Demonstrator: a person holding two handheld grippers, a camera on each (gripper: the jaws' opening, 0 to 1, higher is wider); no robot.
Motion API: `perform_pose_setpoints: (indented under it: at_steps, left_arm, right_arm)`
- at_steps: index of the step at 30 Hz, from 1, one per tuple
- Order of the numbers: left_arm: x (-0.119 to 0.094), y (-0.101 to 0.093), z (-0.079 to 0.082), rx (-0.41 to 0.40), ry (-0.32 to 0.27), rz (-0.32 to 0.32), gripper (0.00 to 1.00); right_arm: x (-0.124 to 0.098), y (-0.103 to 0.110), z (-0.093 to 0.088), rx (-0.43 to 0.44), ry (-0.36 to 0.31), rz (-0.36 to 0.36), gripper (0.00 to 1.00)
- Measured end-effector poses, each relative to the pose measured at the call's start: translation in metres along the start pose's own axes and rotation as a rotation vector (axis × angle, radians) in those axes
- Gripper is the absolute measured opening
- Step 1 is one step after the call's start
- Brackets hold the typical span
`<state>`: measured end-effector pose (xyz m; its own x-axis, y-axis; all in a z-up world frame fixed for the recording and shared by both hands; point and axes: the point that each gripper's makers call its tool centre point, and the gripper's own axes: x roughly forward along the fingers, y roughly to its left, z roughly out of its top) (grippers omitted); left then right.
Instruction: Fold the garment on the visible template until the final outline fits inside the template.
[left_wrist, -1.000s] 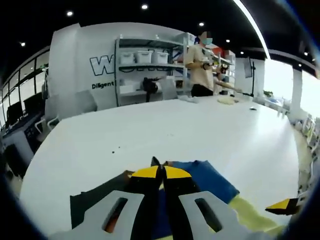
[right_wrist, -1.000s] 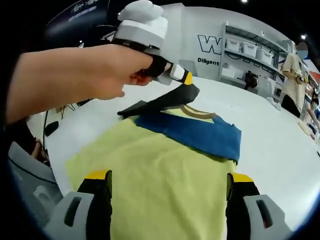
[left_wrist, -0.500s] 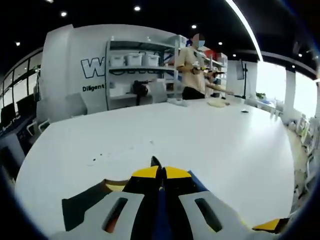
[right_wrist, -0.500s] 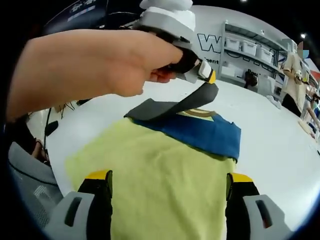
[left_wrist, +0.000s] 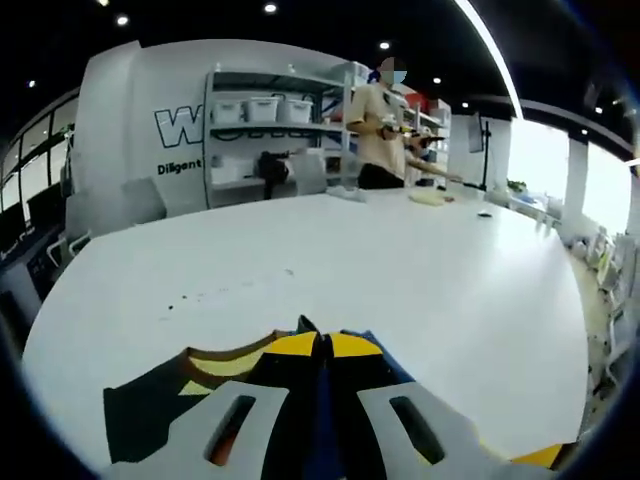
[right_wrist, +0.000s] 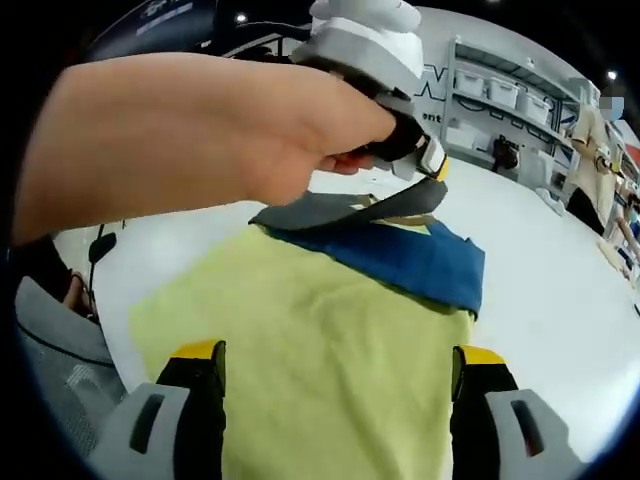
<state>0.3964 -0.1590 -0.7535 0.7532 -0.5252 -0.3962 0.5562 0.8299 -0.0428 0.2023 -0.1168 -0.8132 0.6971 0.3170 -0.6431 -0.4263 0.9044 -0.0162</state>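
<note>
A garment with a yellow body (right_wrist: 330, 340), a blue band (right_wrist: 420, 262) and a dark grey part (right_wrist: 330, 212) lies on the white table (right_wrist: 560, 290). A hand holds my left gripper (right_wrist: 437, 172) above the blue band, shut on the dark grey part, which hangs lifted from its tip. In the left gripper view the left gripper (left_wrist: 318, 345) has its jaws pressed together, with blue cloth (left_wrist: 385, 365) and the dark grey part (left_wrist: 150, 410) beneath and a yellow collar edge (left_wrist: 225, 366) beside them. My right gripper (right_wrist: 340, 352) stands wide open over the yellow body, holding nothing.
The white table (left_wrist: 400, 260) stretches far ahead. Shelves with storage bins (left_wrist: 270, 120) stand behind it, where a person (left_wrist: 375, 125) works at the far end. A dark chair (right_wrist: 45, 320) sits off the table's near-left edge.
The left gripper has carried the pinched dark grey part to the right across the garment, over the blue band. The right gripper has stayed in place, open.
</note>
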Motion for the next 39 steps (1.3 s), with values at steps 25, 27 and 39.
perform_pose_setpoints:
  at_steps: [25, 27, 39]
  left_arm:
    - [0.013, -0.016, -0.03, 0.034, 0.069, -0.034, 0.0]
    - [0.012, -0.013, -0.028, 0.035, 0.067, -0.031, 0.0]
    - [-0.002, -0.009, -0.022, 0.059, 0.048, -0.036, 0.0]
  right_arm:
    - [0.002, 0.0, -0.004, 0.004, 0.019, 0.004, 0.94]
    - [0.002, 0.0, -0.005, 0.002, 0.021, 0.004, 0.94]
    - [0.002, 0.0, -0.005, -0.006, 0.023, 0.001, 0.94]
